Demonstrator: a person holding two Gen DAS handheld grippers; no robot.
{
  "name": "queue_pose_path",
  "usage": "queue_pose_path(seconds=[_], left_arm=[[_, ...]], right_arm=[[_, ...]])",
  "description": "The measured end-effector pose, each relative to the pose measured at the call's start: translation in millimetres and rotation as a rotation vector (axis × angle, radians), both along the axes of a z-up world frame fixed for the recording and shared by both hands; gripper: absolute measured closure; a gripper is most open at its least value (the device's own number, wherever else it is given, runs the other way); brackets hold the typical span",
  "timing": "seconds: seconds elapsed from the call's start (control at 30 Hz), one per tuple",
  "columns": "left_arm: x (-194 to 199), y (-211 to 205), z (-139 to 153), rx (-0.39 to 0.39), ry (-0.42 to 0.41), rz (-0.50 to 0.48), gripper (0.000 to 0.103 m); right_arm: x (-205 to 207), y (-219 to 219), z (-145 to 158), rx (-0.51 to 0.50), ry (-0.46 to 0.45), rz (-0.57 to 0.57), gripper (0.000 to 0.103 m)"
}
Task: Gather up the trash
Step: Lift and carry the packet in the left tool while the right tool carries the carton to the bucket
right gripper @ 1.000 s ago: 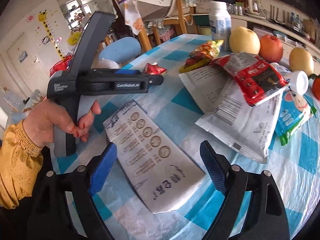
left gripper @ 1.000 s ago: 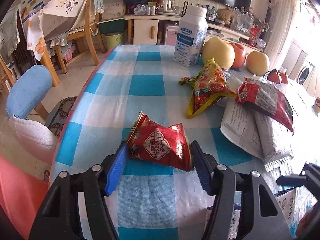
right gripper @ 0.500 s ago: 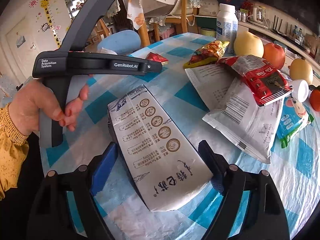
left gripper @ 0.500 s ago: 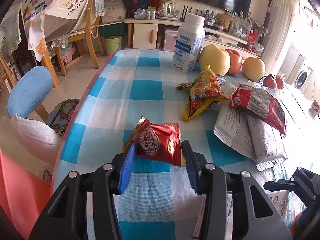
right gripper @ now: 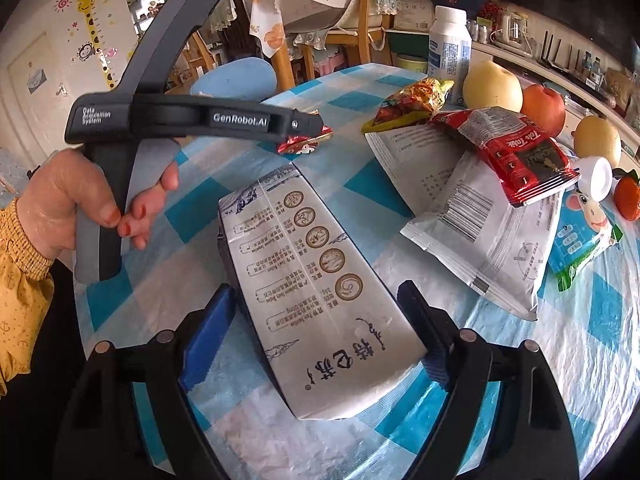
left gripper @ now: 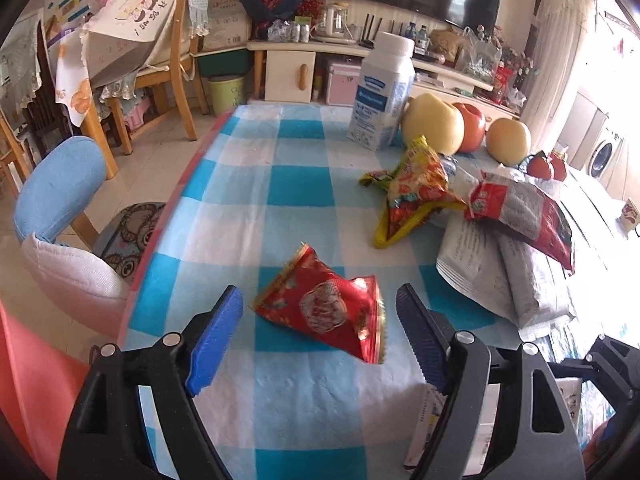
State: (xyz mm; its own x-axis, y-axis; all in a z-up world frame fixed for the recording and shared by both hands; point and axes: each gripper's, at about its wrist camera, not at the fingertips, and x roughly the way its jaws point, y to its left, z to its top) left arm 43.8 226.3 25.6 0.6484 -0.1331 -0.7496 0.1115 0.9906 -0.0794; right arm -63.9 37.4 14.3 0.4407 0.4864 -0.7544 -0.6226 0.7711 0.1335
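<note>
My left claw point(left gripper: 320, 328) is opening, its jaws spread to either side of the crumpled red snack wrapper point(left gripper: 326, 310). The wrapper lies flat on the blue-and-white checked bench point(left gripper: 280, 152) between the blue pads point(left gripper: 214, 340), touching neither of them.

My right claw point(right gripper: 316, 330) stands wide around the near end of a long white tea packet point(right gripper: 320, 304) printed with round brown emblems and dark lettering. The packet rests on the bench and runs away from me between the jaws. Its edges sit very close to both pads, and I cannot tell for sure whether they touch, though nothing looks squeezed.

From the right wrist view I see my left hand point(right gripper: 76, 204) wrapped round the left claw's black handle, a mustard-yellow sleeve point(right gripper: 20, 292) at the wrist, with the red wrapper just past that claw's tip.

Farther across the bench lies more trash: a yellow-and-red snack bag point(left gripper: 412, 188), a red-and-grey sachet pack point(right gripper: 516, 152) on top of two overlapping white pouches point(right gripper: 484, 240), and a blue-and-green cartoon packet point(right gripper: 580, 240) at the right. Behind them stand a white bottle point(left gripper: 382, 96), two yellow pears point(left gripper: 432, 126) and a red apple point(left gripper: 472, 126).
</note>
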Motion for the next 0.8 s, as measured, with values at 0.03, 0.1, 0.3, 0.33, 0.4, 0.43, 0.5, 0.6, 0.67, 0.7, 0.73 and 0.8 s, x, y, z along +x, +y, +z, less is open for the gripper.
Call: queue_pose_path(seconds=[0.03,0.1,0.3,0.33,0.4,0.43,0.5,0.6,0.67,0.7,0.73,0.8], left_arm=[[1,1,-1,0.000,0.002,0.007,0.024],[5,4,-5,-0.017,0.014,0.007,0.024],[12,3,-12,-0.045,0.035,0.009,0.042],[11,3,-11,-0.045,0.031,0.012,0.045],[11,1,-11,-0.043,0.025,0.012,0.049],[9,0,-10,-0.041,0.023,0.012,0.050],[7,0,-9,-0.043,0.018,0.012,0.052],[4,1,-7,-0.054,0.014,0.018,0.054],[2,2,-6,-0.065,0.014,0.024,0.055],[1,3,-6,-0.073,0.014,0.030,0.055],[-1,4,-6,-0.081,0.014,0.034,0.055],[-5,6,-4,-0.100,0.012,0.042,0.055]], right_arm=[[-1,1,0,-0.004,0.000,0.000,0.019],[-1,2,-1,-0.009,0.000,-0.001,0.018],[-2,0,-1,-0.015,-0.005,-0.017,0.018],[-2,0,0,-0.015,-0.006,-0.018,0.018],[-3,0,0,-0.015,-0.007,-0.019,0.020],[-3,0,0,-0.016,-0.008,-0.019,0.020],[-4,0,0,-0.020,-0.016,-0.018,0.022],[-6,1,1,-0.036,-0.033,-0.015,0.025],[-8,3,3,-0.050,-0.045,-0.014,0.027],[-9,4,3,-0.058,-0.050,-0.016,0.029],[-9,4,4,-0.061,-0.052,-0.017,0.031],[-11,5,4,-0.068,-0.056,-0.018,0.032]])
